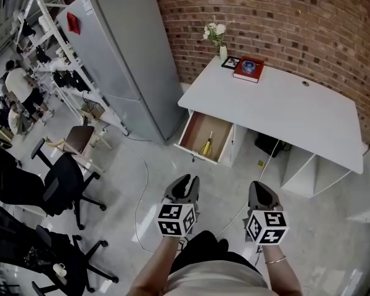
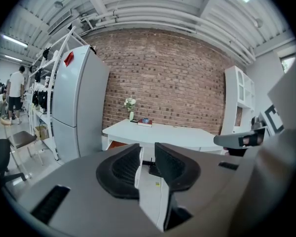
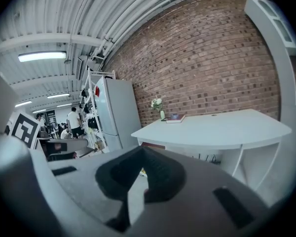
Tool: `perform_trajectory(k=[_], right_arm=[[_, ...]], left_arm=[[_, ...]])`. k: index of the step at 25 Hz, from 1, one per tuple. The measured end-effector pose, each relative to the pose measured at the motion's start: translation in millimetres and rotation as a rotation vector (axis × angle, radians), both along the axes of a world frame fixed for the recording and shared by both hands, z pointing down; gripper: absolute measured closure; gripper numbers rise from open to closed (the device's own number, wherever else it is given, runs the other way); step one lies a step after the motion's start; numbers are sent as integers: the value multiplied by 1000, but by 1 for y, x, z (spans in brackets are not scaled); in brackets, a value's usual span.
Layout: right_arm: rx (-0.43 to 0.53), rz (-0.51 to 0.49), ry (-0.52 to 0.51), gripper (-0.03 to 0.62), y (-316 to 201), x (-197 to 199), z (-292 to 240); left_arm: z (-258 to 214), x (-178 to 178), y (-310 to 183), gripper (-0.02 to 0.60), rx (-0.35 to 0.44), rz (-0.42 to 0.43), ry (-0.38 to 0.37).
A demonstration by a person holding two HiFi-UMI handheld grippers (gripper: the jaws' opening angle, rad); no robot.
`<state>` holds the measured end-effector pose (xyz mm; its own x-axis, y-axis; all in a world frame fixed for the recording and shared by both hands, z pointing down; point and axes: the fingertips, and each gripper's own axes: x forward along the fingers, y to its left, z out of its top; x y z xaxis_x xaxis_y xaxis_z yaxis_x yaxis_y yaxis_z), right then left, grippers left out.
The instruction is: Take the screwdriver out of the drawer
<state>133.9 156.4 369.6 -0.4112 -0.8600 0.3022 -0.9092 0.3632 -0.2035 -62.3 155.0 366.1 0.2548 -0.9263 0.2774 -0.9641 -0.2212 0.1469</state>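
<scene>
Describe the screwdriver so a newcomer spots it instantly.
Find the white desk against the brick wall; its left-end drawer is pulled open. The screwdriver lies inside on the wood bottom, the only thing visible there, with a yellow handle.

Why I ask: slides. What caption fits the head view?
Left claw and right claw face a white desk; its open wooden drawer holds a yellow-handled screwdriver.

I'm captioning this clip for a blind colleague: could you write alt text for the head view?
A person holds a left gripper and right gripper over a grey floor, short of a white desk whose open drawer holds a yellow-handled screwdriver. The desk stands against a brick wall beside a grey fridge; black office chairs stand at the left.
</scene>
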Motion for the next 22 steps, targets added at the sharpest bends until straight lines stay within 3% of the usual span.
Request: perform_trajectory(k=[8, 15, 22], right_arm=[[-14, 9, -13, 592, -4, -1, 5], [-41, 21, -9, 592, -32, -4, 13], [-50, 20, 0, 592, -78, -30, 17]], left_arm=[[9, -1, -4, 414, -29, 2, -20], [24, -8, -32, 408, -60, 4, -21], [36, -32, -84, 409, -84, 11, -15]])
